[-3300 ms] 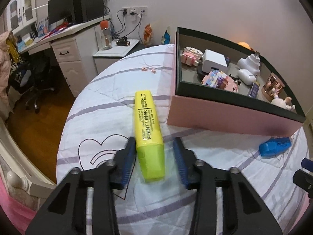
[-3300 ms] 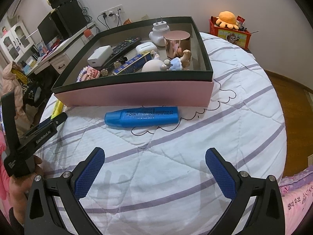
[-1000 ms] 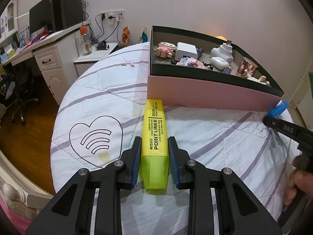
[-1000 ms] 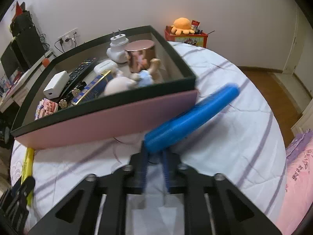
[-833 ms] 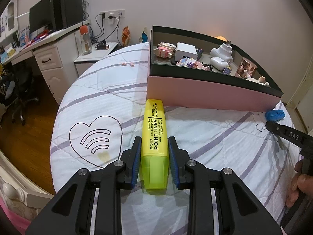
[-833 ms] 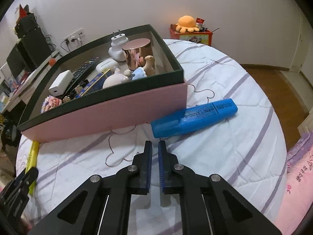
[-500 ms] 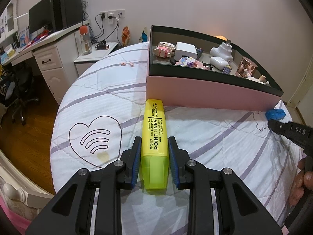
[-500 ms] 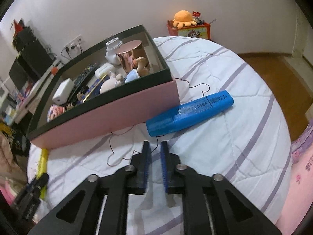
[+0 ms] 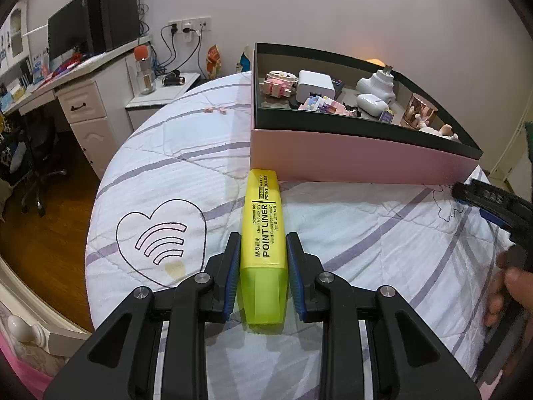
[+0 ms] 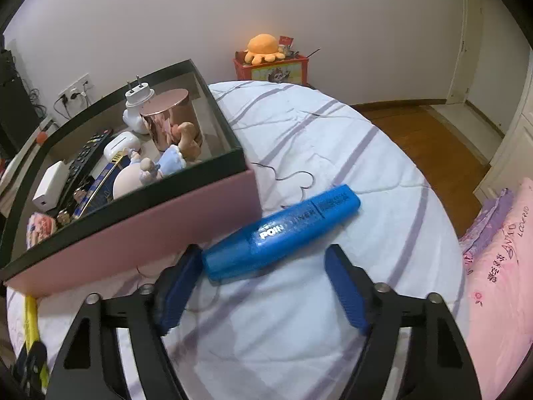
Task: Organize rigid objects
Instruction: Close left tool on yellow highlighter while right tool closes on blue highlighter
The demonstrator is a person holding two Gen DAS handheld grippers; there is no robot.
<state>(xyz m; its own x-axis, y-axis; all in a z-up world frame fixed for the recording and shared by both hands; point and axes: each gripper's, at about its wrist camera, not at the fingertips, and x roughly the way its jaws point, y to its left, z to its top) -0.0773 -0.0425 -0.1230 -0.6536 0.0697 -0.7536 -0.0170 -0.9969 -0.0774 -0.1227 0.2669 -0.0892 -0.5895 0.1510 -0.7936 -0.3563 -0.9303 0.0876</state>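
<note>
A yellow highlighter lies on the striped bedspread, its far end by the pink wall of the storage box. My left gripper is shut on its near half. In the right wrist view, a blue highlighter rests slantwise on the bed against the corner of the box. My right gripper is opening. The marker's near end sits between its fingers close to the left pad, and neither pad presses on it. The right gripper, held by a hand, also shows at the left view's right edge.
The box holds a white charger, a remote, a copper tin and small figurines. A plush octopus sits on a red crate behind the bed. Pink bedding lies right, and a desk stands left past the bed edge.
A second ago the right gripper held the blue highlighter lifted beside the box. The marker now lies on the bed and the jaws have spread wide. The left gripper has not changed.
</note>
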